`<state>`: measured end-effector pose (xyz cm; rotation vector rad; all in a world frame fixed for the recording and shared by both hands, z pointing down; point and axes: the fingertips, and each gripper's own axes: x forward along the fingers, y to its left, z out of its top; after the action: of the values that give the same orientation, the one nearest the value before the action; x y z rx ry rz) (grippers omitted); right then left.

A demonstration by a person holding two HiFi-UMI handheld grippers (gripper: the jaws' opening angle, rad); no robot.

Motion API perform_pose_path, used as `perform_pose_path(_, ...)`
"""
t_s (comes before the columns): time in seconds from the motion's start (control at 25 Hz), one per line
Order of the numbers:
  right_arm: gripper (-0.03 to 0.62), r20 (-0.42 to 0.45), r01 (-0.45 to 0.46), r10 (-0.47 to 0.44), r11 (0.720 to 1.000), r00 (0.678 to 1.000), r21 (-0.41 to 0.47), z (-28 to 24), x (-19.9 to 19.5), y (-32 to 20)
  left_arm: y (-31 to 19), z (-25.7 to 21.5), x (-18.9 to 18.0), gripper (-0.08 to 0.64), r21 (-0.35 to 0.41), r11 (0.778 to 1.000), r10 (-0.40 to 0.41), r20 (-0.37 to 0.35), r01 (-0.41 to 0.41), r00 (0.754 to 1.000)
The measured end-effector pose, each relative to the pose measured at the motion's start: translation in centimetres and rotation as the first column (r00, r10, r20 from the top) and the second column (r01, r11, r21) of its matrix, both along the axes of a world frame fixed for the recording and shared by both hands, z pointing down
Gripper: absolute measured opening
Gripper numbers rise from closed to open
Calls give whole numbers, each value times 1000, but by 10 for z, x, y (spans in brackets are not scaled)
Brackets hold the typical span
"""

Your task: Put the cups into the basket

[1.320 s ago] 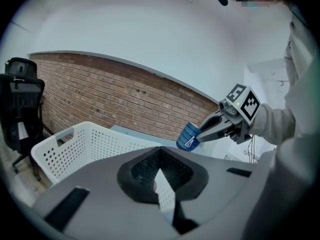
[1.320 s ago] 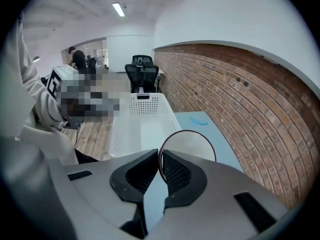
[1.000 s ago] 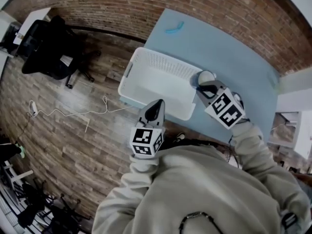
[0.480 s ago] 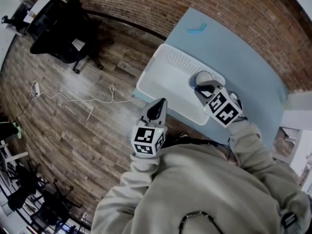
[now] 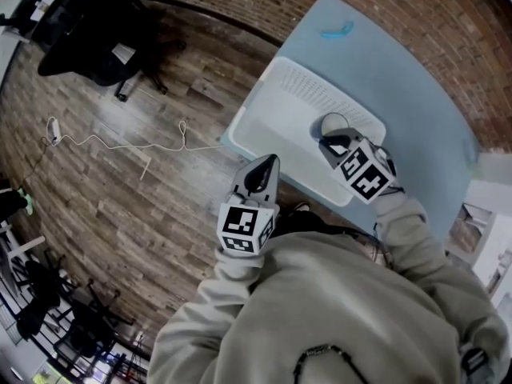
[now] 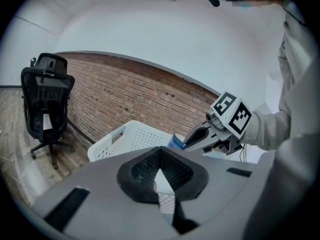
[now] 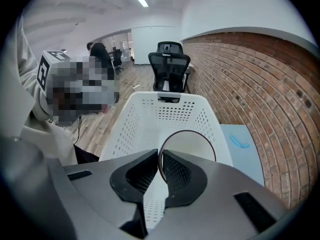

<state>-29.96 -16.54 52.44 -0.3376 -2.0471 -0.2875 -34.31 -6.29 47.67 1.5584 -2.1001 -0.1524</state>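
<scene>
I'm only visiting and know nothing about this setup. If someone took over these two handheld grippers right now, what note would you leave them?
Right gripper: shut on the rim of a cup, held over the inside of the white basket.
Left gripper: shut, empty, beside the basket's near edge.
Done: one cup is lifted and over the basket; none lies inside it.
Left: lower the cup, open the jaws, then check the blue table for more cups; none shows here.
</scene>
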Motion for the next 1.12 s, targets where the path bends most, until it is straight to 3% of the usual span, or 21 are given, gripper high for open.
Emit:
perform_pose_path(0.56,41,-118,-12,5,998,993,-60,92,7,-6,-26,34,-2,-2,-14,1000,16,-59,-17,998)
perform_pose_path(0.8,41,-151,20,-27,999,988,-50,122,2,-3,-27,32,-5,-2,-67,997,24,-26,-25,999)
perform_pose_path(1.12,41,-192,36,-43,999,980,-37,151,1,5,-24,25,-5,-2,-47,999,26,-21,-27,999)
